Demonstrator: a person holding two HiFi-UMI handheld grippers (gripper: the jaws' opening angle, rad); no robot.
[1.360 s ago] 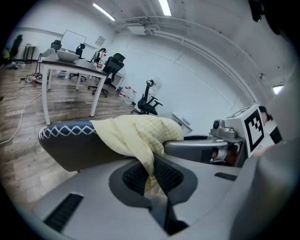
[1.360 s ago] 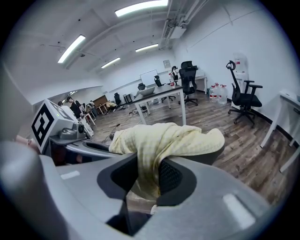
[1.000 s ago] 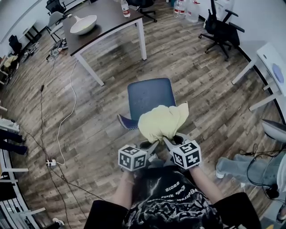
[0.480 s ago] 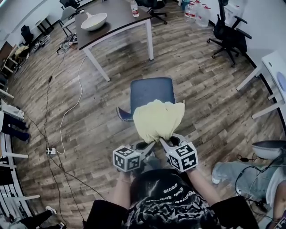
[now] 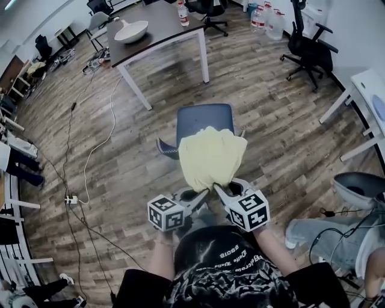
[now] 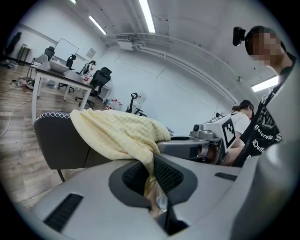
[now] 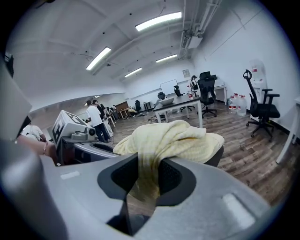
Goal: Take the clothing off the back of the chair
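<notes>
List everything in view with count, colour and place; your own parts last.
pale yellow textured garment: one, yellow, draped over the chair's back
dark blue padded chair: one, dark blue, floor centre
dark-topped table with white legs: one, dark top, upper left
white round bowl: one, white, on the table
clear plastic bottle: one, clear, on the table
black swivel office chairs: at least two, black, along the top
white floor cable: one, white, left floor
left hand-held gripper: one, grey, shut on the garment
right hand-held gripper: one, grey, shut on the garment

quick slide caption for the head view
Left tool and right tool each clamp the near edge of a yellow garment draped over the back of a dark chair.
</notes>
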